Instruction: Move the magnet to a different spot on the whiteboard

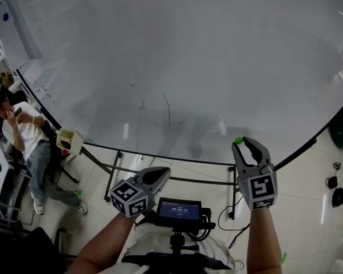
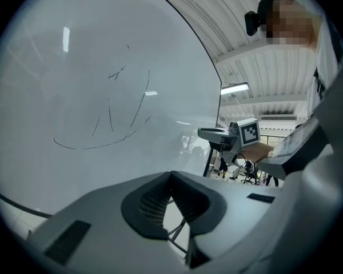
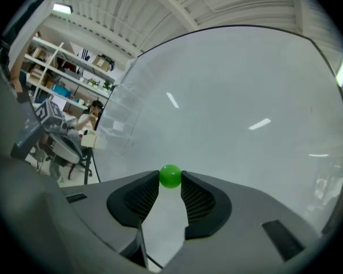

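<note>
Right gripper view, right gripper (image 3: 170, 179) grips magnet (image 3: 170, 175)

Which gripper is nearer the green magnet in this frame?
Right. The right gripper has its jaws closed on the green magnet, near the whiteboard's lower edge. The left gripper, jaws together and empty, is off to the magnet's left, below the board.

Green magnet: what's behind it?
Bare whiteboard lies behind the green magnet, pinched between the fingers of the right gripper. Whether it touches the board is covered by the magnet itself.
</note>
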Demonstrator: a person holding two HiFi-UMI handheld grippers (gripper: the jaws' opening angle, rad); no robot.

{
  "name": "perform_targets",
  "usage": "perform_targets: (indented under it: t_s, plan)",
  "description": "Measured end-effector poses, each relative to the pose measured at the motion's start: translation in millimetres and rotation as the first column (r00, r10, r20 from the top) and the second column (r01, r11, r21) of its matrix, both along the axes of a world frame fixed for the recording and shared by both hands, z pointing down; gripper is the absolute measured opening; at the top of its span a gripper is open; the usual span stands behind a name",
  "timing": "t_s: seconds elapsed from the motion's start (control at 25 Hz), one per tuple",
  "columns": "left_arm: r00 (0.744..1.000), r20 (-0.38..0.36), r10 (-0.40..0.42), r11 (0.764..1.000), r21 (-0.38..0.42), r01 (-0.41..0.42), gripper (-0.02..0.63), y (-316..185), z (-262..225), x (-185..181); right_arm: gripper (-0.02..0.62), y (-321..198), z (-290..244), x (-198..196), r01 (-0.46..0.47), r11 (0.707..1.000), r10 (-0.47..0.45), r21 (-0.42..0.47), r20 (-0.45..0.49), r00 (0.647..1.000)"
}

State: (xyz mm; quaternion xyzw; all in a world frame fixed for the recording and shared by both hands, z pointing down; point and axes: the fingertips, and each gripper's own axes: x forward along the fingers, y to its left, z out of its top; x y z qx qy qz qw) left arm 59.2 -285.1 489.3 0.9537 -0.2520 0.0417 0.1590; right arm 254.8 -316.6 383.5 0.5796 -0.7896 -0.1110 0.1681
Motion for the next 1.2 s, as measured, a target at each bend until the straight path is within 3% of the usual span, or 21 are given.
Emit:
perform_targets:
  t_s: [0.4, 0.8, 0.96, 1.2]
  plan:
    - [1.000, 0.001, 0.008, 0.998, 0.055, -0.008, 0.012, 22, -8, 25, 0.153, 35, 26, 16, 0.070, 0.997, -0.060, -0.041, 0.210, 0.976]
    - [0.998, -0.044, -0.042, 0.998, 0.037, 0.044, 0.012, 54, -13, 30, 0.153, 77, 55, 17, 0.167, 0.985, -0.134, -0.052, 0.391, 0.911]
    - [0.998, -0.026, -0.054, 0.998, 0.038, 0.055, 0.012, 68, -10, 24, 0.153, 90, 62, 15, 0.185, 0.982, -0.150, -0.039, 0.436, 0.888]
    - [0.998, -0.023, -0.060, 0.997, 0.054, 0.061, 0.012, 77, -19, 12, 0.153, 112, 64, 3, 0.187, 0.982, -0.151, -0.037, 0.447, 0.882]
